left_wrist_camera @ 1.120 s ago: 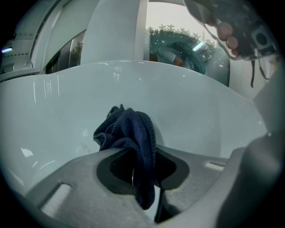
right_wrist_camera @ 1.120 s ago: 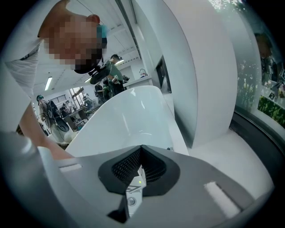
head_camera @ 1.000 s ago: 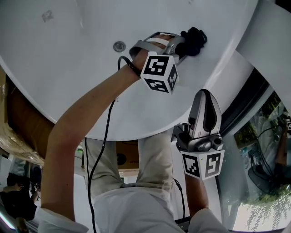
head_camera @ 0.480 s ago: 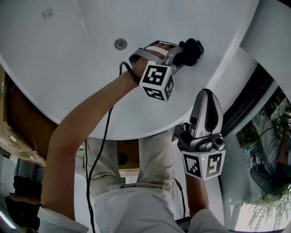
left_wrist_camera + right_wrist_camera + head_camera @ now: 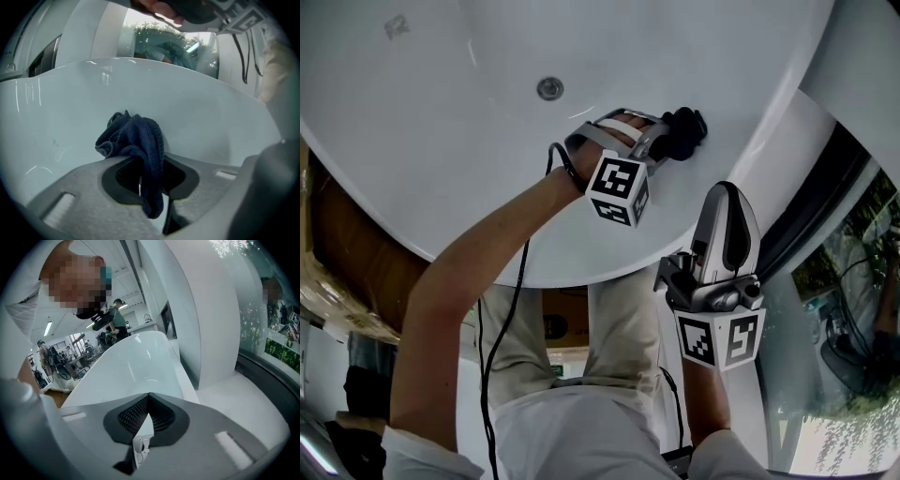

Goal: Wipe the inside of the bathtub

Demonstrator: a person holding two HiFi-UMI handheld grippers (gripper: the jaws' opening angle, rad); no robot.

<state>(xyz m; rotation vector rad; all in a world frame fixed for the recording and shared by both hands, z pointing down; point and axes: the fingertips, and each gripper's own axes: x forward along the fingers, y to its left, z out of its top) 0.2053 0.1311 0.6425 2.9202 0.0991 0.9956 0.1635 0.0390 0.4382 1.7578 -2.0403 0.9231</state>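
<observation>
a: what is seen around the bathtub [image 5: 422,159]?
b: brown cardboard [image 5: 352,253] is seen past its left rim, window glass [image 5: 853,309] at the right. a black cable [image 5: 511,309] is hung along the left forearm.
a: and inside it?
b: a drain [image 5: 549,89], and near it a dark blue cloth [image 5: 136,138] — pinched in the jaws of the left gripper [image 5: 673,131], held against the inner wall. the right gripper [image 5: 147,404] is kept outside the rim, jaws pressed together.
a: anything unclear?
b: the tub's far end is cut off.
</observation>
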